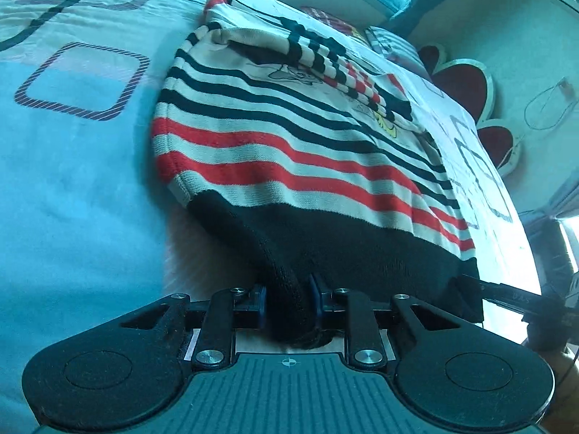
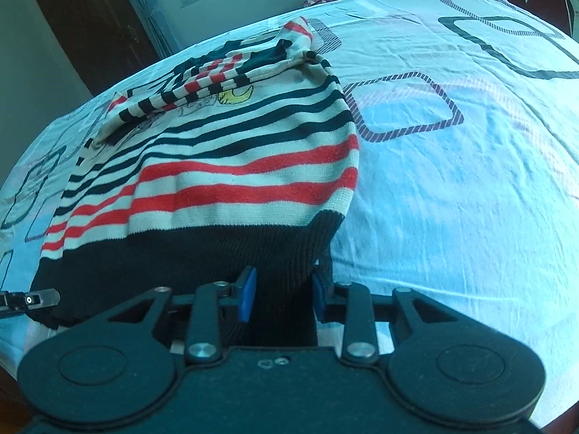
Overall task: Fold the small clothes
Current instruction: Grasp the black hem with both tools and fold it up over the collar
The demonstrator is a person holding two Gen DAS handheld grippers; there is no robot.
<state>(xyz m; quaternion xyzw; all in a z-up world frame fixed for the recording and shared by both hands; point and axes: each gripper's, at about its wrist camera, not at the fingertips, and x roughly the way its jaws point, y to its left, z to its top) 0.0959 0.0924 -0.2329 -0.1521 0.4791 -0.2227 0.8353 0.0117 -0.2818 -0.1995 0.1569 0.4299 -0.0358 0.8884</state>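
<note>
A small striped sweater (image 1: 289, 152) with red, black and cream bands and a black hem lies on the bed; both sleeves are folded across its chest. My left gripper (image 1: 288, 303) is shut on the black hem at the sweater's left corner. My right gripper (image 2: 284, 296) is shut on the black hem (image 2: 231, 253) at the right corner. The hem is raised a little off the sheet. The right gripper's tip shows at the far right of the left wrist view (image 1: 506, 291), and the left gripper's tip at the left edge of the right wrist view (image 2: 32, 298).
The bed sheet (image 2: 470, 181) is pale blue with square patterns. Folded clothes and a pillow (image 1: 391, 41) lie near the head of the bed. A red heart-shaped headboard (image 1: 466, 83) stands at the far side. A dark door (image 2: 90, 18) and a window are beyond the bed.
</note>
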